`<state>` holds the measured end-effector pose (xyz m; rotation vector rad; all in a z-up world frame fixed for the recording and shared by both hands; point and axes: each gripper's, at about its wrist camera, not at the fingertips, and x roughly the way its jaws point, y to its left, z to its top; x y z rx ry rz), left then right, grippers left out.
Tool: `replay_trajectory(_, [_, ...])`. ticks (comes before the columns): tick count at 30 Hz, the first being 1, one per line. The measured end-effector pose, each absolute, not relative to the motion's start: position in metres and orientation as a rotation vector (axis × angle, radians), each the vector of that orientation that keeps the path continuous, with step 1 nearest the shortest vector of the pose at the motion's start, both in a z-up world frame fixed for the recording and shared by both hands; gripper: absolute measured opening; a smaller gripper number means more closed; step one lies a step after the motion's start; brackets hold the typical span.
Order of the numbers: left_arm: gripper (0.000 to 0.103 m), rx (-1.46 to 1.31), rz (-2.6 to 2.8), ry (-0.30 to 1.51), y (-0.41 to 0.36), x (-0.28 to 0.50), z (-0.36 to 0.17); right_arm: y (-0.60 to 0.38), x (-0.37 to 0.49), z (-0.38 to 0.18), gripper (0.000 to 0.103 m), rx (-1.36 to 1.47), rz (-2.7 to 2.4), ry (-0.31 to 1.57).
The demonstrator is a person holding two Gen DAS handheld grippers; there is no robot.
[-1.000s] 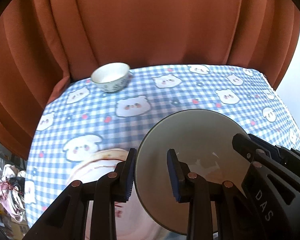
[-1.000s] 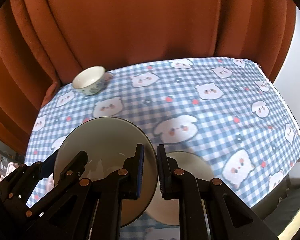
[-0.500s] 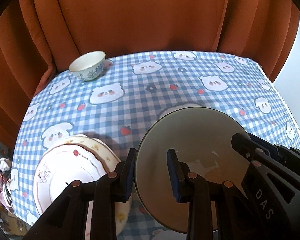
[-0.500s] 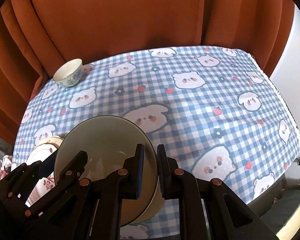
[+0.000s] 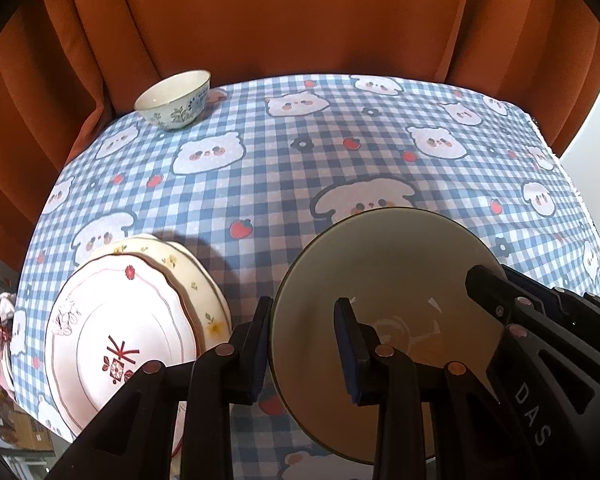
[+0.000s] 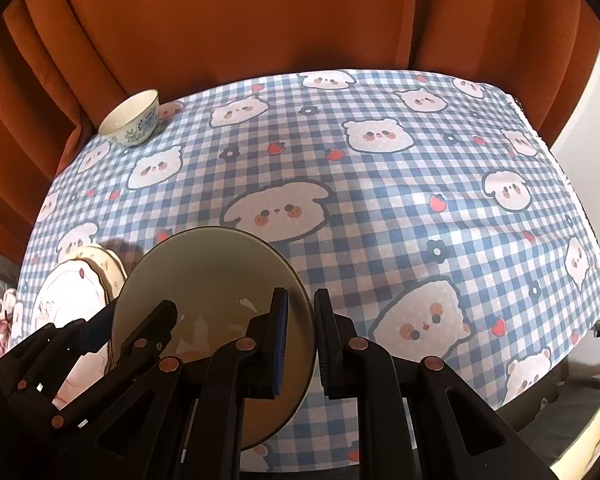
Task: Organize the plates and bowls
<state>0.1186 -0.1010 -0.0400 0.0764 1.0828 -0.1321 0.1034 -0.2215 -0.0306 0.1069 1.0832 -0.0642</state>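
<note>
A large olive-beige bowl (image 5: 384, 280) is held above the table by both grippers. My left gripper (image 5: 302, 346) is shut on its left rim. My right gripper (image 6: 300, 340) is shut on its right rim; the bowl also shows in the right wrist view (image 6: 208, 276). Two stacked plates lie at the front left: a pink-white one (image 5: 116, 340) on a cream floral one (image 5: 204, 280). A small white bowl with blue flowers (image 5: 174, 100) stands at the far left by the curtain, far from both grippers.
The table carries a blue checked cloth with bear prints (image 5: 340, 160). An orange curtain (image 5: 300, 16) hangs right behind it. The table's right edge (image 6: 580, 220) drops off toward a white wall.
Both grippers have pulled back and up with the bowl. The plates and more of the table's near part have come into view; the small bowl looks farther away.
</note>
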Motion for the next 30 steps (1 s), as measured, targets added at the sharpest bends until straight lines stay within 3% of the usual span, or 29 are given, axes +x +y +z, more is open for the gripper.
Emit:
replay_trajectory(21, [0.03, 0.08, -0.081, 1.063, -0.102, 0.11, -0.052, -0.215, 0.102, -0.044, 0.017, 0.03, -0.031, 1.079])
replay_trajectory(24, [0.036, 0.07, -0.09, 1.062, -0.102, 0.109, -0.052, -0.215, 0.101, -0.045, 0.018, 0.043, -0.029, 1.081])
replay_trajectory(27, [0.043, 0.046, -0.104, 1.096, -0.101, 0.109, -0.056, -0.216, 0.101, -0.049, 0.023, 0.062, -0.021, 1.101])
replay_trajectory(29, [0.059, 0.038, -0.111, 1.099, -0.099, 0.106, -0.057, -0.216, 0.101, -0.05, 0.034, 0.065, -0.022, 1.117])
replay_trajectory(30, [0.062, 0.035, -0.119, 1.095, -0.098, 0.105, -0.056, -0.216, 0.1, -0.05, 0.047, 0.068, -0.027, 1.114])
